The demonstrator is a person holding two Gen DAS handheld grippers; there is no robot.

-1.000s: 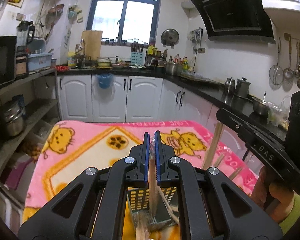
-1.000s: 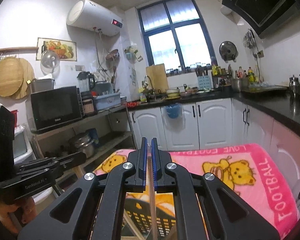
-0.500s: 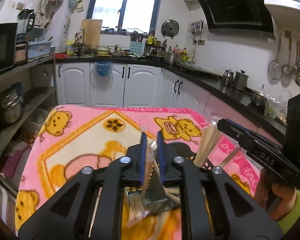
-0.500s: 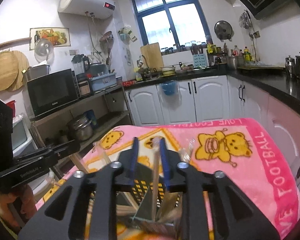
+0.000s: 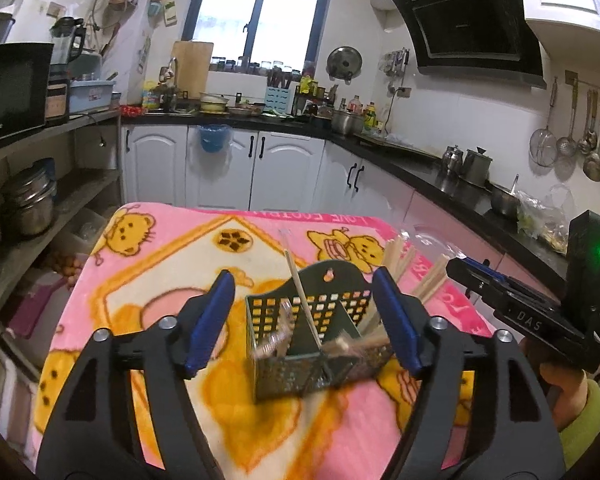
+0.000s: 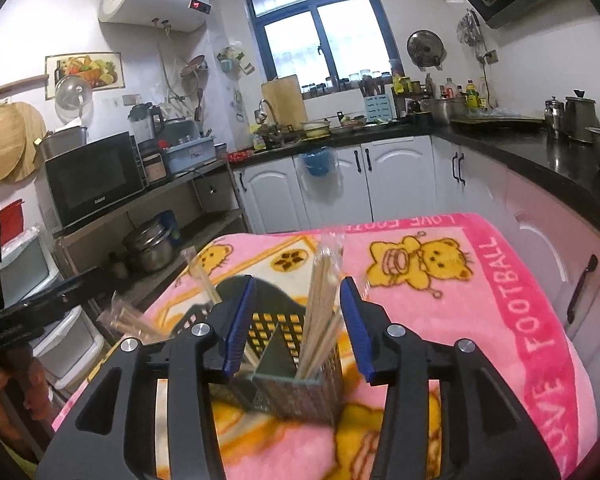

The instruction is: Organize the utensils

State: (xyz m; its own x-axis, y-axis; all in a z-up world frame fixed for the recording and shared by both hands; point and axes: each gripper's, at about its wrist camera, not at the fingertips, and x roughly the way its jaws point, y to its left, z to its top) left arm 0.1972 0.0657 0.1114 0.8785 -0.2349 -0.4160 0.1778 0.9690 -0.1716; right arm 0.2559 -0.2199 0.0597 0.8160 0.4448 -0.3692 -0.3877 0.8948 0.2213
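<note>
Chopsticks (image 6: 320, 312) stand loose in the caddy (image 5: 312, 344); left gripper (image 5: 304, 320) and right gripper (image 6: 298, 320) both opening, gripping nothing.

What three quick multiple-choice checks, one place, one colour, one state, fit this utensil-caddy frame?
1. Where does the dark perforated metal utensil caddy stand?
A. on the black countertop
B. on the pink cartoon-bear blanket
C. on the shelf by the microwave

2. What colour are the pads of the left claw?
A. blue
B. red
C. white

3. What state is the right claw in?
A. clamped on one chopstick
B. shut with nothing in it
C. open, its pads clear of the wooden chopsticks standing in the caddy

Key:
1 B: pink blanket shows all round the caddy's base.
2 A: both pads read blue against the black frame.
3 C: its jaws are opening, and gaps show between each pad and the bundle.
</note>
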